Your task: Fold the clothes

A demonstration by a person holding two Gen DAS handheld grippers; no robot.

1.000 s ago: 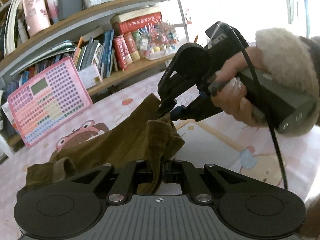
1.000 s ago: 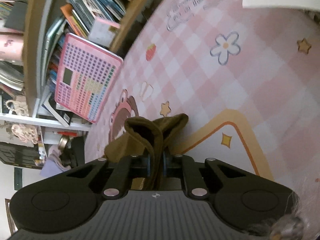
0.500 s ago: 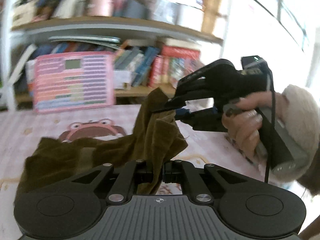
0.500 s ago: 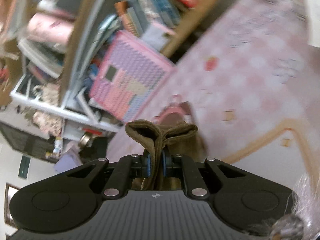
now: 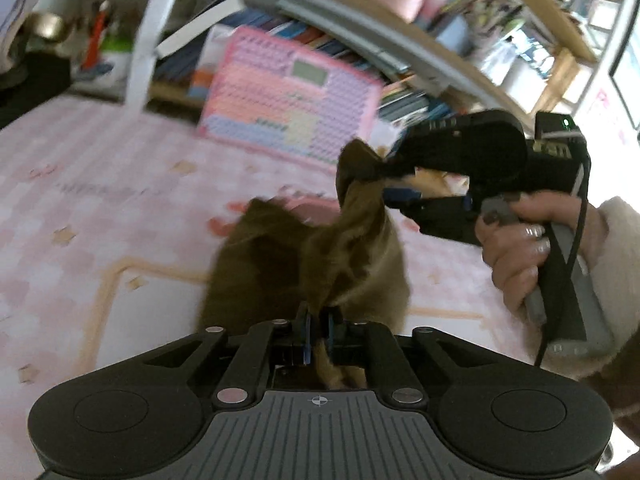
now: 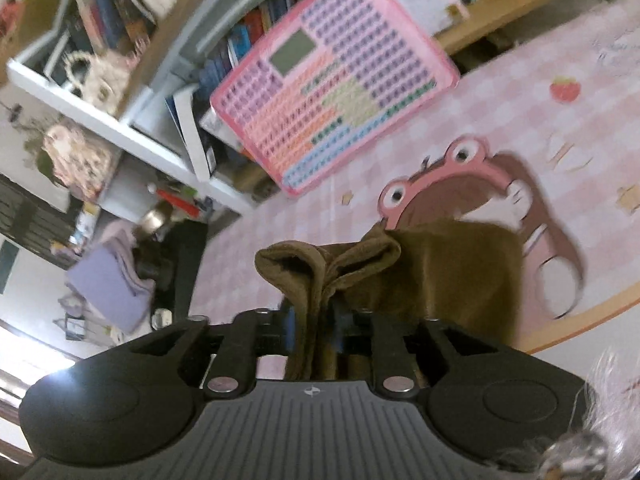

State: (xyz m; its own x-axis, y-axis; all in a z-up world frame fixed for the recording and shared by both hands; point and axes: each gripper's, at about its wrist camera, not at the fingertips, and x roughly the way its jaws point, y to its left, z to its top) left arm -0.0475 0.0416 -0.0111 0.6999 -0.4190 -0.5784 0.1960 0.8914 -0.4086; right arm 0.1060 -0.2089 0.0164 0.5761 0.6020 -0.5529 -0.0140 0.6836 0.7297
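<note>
An olive-brown garment [image 5: 276,264] hangs bunched between both grippers above the pink checked table cover [image 5: 80,200]. My left gripper [image 5: 317,322] is shut on one edge of it, low in the left wrist view. My right gripper [image 5: 384,184] is shut on another edge, held higher and further away, with a hand behind it. In the right wrist view the right gripper [image 6: 314,320] pinches a folded edge of the garment [image 6: 460,276], the rest hanging to its right.
A pink keyboard toy [image 5: 292,116] leans against a bookshelf [image 5: 400,32] at the back of the table; it also shows in the right wrist view [image 6: 332,92]. A cartoon frog print [image 6: 480,184] lies on the cover under the garment.
Both grippers have swung leftward and lifted, carrying the garment up off the table. The cloth now hangs shorter and more bunched between them.
</note>
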